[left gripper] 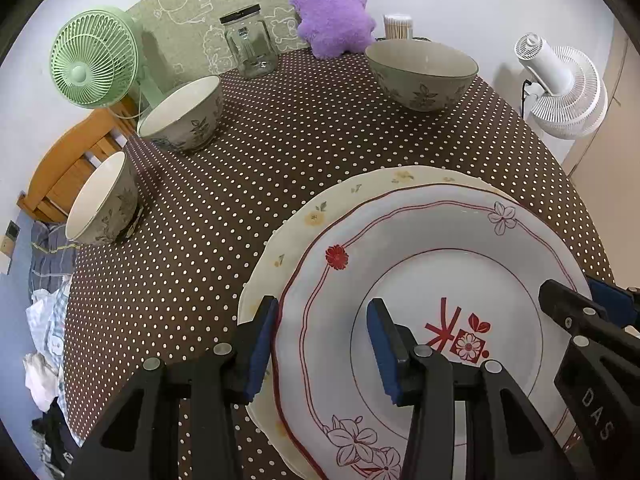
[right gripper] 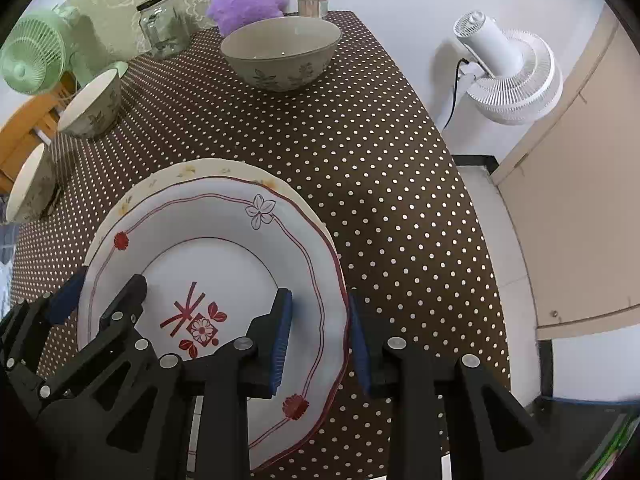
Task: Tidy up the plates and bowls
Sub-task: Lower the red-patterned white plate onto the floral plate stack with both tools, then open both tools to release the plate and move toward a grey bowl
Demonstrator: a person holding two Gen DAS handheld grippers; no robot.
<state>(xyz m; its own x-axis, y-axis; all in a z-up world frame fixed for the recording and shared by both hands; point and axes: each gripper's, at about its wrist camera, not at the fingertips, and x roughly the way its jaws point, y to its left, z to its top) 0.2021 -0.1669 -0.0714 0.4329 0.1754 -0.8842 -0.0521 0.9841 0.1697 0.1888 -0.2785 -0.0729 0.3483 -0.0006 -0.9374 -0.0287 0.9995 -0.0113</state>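
White plate (left gripper: 420, 264) with red trim, stacked on a cream plate (left gripper: 320, 216) at 6 o'clock on the dotted table (left gripper: 280, 140). Left gripper (left gripper: 322, 350) spread, straddling its left rim; right gripper (right gripper: 320, 340) spread, straddling its right rim. Three bowls: large one (left gripper: 422, 74) at 12 o'clock, two smaller (left gripper: 182, 114) (left gripper: 102, 200) at 10. Behind: glass jar (left gripper: 250, 42), purple plush (left gripper: 330, 10), green fan (left gripper: 94, 58).
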